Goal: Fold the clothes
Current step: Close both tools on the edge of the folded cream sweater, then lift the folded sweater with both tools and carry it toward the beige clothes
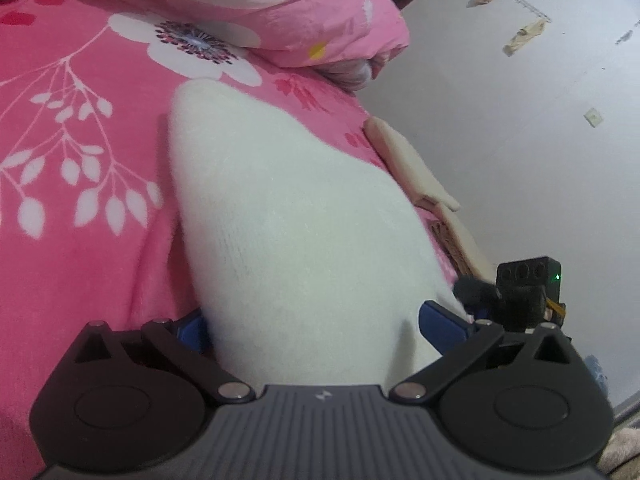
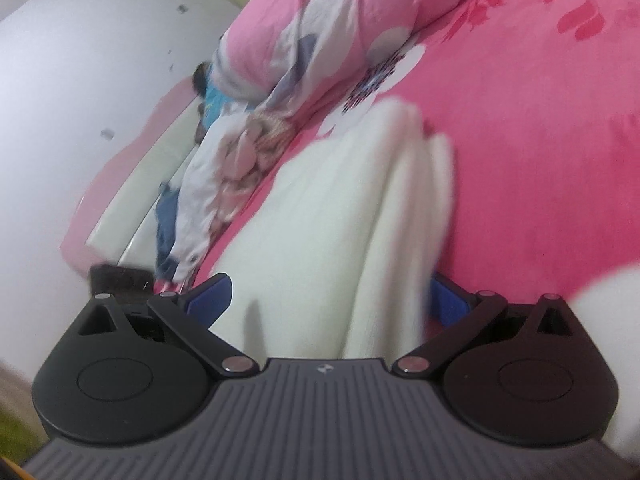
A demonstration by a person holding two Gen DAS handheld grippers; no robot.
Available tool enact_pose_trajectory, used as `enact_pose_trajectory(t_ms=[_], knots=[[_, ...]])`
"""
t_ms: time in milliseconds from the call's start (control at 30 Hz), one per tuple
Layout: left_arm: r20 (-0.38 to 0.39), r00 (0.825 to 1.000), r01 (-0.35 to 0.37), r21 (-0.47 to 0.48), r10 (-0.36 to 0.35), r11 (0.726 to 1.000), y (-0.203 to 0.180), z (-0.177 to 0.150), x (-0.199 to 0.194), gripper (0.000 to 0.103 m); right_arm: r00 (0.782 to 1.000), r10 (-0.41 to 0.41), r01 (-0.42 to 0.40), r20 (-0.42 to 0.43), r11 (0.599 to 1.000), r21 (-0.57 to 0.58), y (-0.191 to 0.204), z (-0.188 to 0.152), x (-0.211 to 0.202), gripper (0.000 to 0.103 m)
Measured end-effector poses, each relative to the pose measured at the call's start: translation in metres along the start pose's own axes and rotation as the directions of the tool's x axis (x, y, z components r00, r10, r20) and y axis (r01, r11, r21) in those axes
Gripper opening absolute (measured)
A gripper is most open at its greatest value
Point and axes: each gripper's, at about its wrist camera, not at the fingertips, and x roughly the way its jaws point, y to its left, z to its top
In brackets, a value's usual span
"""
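The left gripper [image 1: 320, 322] stood with its blue pads [image 1: 442, 328] spread wide, one at either side of the white garment [image 1: 280, 216], which ran up between them without the pads pressing on it, so the grasp was released. From there the white garment stretched away over the pink bedspread [image 1: 80, 240], narrowing to a rounded end just short of a large white printed flower [image 1: 196, 46]. Beyond that flower lay a bunched pink quilt [image 1: 320, 12]. At the far edge of the bedspread from the flower's leaves a cream bed rail [image 1: 416, 168] ran along, with the pale floor [image 1: 520, 160] past it (a few scraps lay scattered there). The right gripper [image 2: 332, 302] likewise had its blue pads [image 2: 212, 294] set wide apart with the white garment between them, the cloth draped in soft folds and not visibly pinched; this view was blurred. Its cloth lay on the same pink bedspread, and above and left of the garment sat a heap of other clothes [image 2: 240, 152] against the quilt.
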Motion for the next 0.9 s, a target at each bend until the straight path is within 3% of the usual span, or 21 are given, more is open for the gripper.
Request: enact_pose_trajectory(t_ms=[167,300,433,600,800,867,900], knots=[[0.011,1.0,0.027,-0.017,-0.027,0.999,0.003,0.002,0.002,0.103,0.998,0.033,-0.035,-0.059,0.999,-0.032,0.003,0.001,0.006,0.103],[0.012,0.999,0.035,-0.01,-0.035,0.999,0.005,0.005,0.006,0.103,0.993,0.096,-0.097,-0.063,0.995,-0.014,-0.005,0.02,0.033,0.103],[0.015,0.998,0.067,-0.013,-0.066,0.998,0.008,0.005,0.004,0.103,0.99,0.13,-0.13,-0.057,0.991,-0.005,-0.005,0.02,0.034,0.102],[0.028,0.996,0.079,0.001,-0.079,0.997,0.009,0.003,0.004,0.103,0.981,0.157,-0.16,-0.11,0.987,-0.019,-0.006,0.012,0.015,0.093],[0.036,0.998,0.046,0.019,-0.047,0.999,0.004,0.002,0.007,0.103,0.968,0.214,-0.217,-0.131,0.976,-0.011,-0.01,0.036,0.053,0.091],[0.038,0.998,0.04,0.01,-0.04,0.999,0.003,0.002,0.006,0.103,0.972,0.197,-0.2,-0.125,0.98,-0.007,-0.006,0.042,0.062,0.078],[0.036,0.999,0.035,-0.001,-0.035,0.999,0.002,0.004,0.006,0.103,0.977,0.174,-0.176,-0.127,0.984,-0.001,-0.004,0.043,0.062,0.076]])
